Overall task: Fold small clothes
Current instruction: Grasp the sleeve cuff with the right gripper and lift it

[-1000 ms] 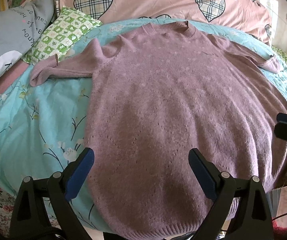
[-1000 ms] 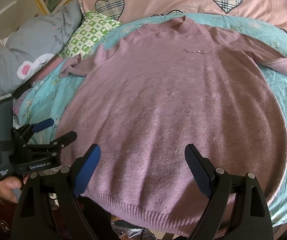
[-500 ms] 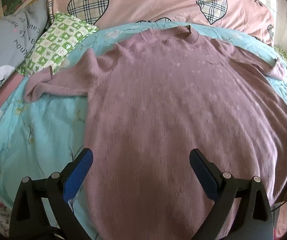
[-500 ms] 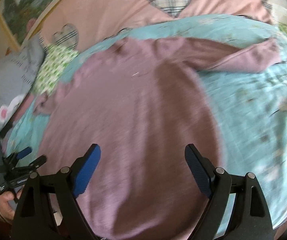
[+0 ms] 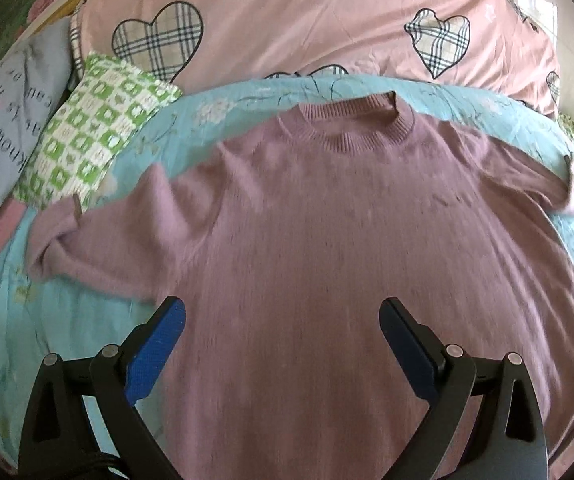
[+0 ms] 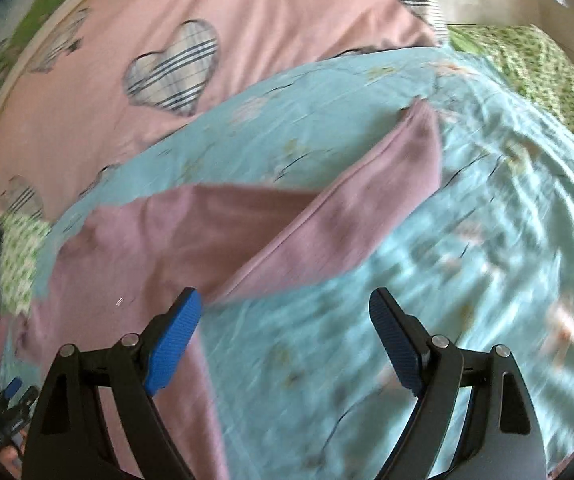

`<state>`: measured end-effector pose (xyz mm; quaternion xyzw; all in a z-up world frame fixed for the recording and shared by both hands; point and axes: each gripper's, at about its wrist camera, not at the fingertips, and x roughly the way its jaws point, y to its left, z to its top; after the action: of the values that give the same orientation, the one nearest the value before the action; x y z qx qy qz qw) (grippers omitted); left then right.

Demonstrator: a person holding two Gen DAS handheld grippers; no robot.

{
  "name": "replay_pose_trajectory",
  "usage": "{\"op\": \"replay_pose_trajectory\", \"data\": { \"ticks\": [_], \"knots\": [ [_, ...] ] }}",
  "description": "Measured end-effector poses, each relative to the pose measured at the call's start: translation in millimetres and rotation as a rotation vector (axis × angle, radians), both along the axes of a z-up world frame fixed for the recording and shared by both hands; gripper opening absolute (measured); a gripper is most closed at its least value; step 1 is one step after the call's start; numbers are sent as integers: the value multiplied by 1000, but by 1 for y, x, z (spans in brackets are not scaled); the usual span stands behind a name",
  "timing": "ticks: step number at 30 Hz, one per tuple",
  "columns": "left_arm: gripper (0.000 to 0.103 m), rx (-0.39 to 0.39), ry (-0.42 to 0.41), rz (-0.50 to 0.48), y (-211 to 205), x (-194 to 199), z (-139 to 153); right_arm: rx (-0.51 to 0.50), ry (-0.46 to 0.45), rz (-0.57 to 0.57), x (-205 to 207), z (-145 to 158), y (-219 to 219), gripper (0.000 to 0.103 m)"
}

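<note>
Left wrist | grey pillow (image 5: 3,120) | print partly legible: "know" | mauve sweater (image 5: 347,240) flat

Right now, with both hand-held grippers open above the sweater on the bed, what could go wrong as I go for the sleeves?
1. The right hand-held gripper hangs over the blue sheet beside the right sleeve; closing there could pinch sheet with the knit.
2. The left sleeve is bunched at its cuff beside the green checked pillow, so a grab may catch only one layer.
3. Both views are blurred, so aim could be off.
</note>
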<state>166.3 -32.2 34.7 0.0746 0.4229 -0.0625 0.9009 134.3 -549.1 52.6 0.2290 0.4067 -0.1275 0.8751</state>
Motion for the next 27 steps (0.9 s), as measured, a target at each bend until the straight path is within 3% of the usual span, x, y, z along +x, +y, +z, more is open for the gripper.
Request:
{"op": "replay_pose_trajectory", "data": {
  "ticks": [9, 15, 18, 19, 20, 22, 27],
  "knots": [
    [98, -4, 6, -1, -12, 71, -3, -43, 93, -131, 71, -21, -74, 85],
    [98, -38, 39, 6, -16, 97, -16, -60, 220, -230, 106, -54, -120, 75],
    [98, -52, 70, 4, -18, 104, -27, -72, 259, -239, 112, -67, -129, 64],
    [98, -53, 80, 4, -18, 105, -32, -98, 252, -240, 111, -66, -129, 52],
    [98, -56, 90, 4, -18, 106, -36, -111, 239, -244, 109, -63, -129, 33],
    [98, -61, 109, 4, -19, 106, -43, -88, 163, -240, 100, -54, -130, 12],
    [98, -89, 131, -7, -19, 96, -50, -21, -61, -143, 81, -30, -103, 8]
  ]
}}
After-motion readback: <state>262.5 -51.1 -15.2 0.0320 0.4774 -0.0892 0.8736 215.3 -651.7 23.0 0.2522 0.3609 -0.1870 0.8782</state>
